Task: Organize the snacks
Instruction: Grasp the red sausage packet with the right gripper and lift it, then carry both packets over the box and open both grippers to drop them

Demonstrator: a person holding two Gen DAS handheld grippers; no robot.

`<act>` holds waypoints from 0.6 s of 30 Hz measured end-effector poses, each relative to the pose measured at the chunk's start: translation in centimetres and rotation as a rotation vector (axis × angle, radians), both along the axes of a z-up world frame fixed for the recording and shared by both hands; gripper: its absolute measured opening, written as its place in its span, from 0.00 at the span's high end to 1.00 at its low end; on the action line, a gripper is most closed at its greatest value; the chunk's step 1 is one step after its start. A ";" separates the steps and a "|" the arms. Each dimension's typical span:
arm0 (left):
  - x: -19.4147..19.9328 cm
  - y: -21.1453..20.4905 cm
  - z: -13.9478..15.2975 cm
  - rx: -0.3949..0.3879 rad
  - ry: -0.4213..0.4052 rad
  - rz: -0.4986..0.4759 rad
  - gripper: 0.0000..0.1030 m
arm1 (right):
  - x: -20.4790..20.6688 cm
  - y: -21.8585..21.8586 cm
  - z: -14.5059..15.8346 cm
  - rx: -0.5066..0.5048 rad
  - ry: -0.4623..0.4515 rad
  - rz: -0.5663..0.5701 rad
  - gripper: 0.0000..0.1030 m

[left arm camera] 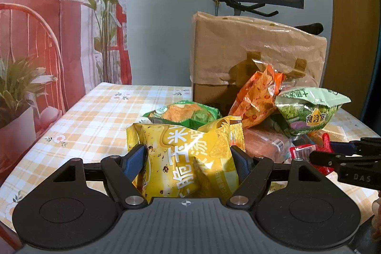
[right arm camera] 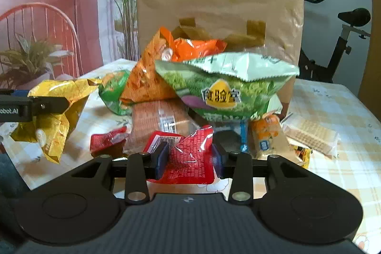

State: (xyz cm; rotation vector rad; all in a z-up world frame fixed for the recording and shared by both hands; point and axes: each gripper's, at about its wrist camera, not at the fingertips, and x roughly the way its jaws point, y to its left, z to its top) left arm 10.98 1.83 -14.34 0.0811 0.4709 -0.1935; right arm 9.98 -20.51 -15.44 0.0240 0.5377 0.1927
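Note:
My left gripper [left arm camera: 189,155] is shut on a yellow snack bag [left arm camera: 185,158], held above the checked tablecloth; the bag also shows at the left of the right wrist view [right arm camera: 54,116]. My right gripper [right arm camera: 189,156] is shut on a red snack packet [right arm camera: 190,158], which also shows at the right of the left wrist view [left arm camera: 302,151]. Behind lies a pile of snacks: a pale green bag [right arm camera: 226,87], an orange bag [right arm camera: 152,73], a dark green pack [left arm camera: 183,113] and a brown wrapped pack [right arm camera: 162,120]. A tall brown paper bag [right arm camera: 214,8] stands behind the pile.
A second red packet [right arm camera: 107,139], a small orange packet [right arm camera: 264,135] and a clear wrapped biscuit pack [right arm camera: 309,137] lie on the table [left arm camera: 95,116]. A printed backdrop hangs at the left. An exercise bike [right arm camera: 345,39] stands behind the table at the right.

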 end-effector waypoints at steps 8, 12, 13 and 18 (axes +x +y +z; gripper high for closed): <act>-0.2 -0.8 2.6 0.008 -0.079 -0.022 0.24 | -1.2 -0.4 2.6 0.033 -0.112 0.007 0.60; -0.1 -1.4 4.3 0.017 -0.136 -0.036 0.24 | -1.5 -0.7 4.4 0.036 -0.177 0.010 0.60; 0.0 -1.6 4.8 0.018 -0.149 -0.043 0.24 | -1.5 -0.8 4.8 0.036 -0.191 0.011 0.60; 0.8 -2.6 6.9 0.002 -0.202 -0.067 0.24 | -1.0 -2.1 7.2 0.029 -0.270 -0.009 0.60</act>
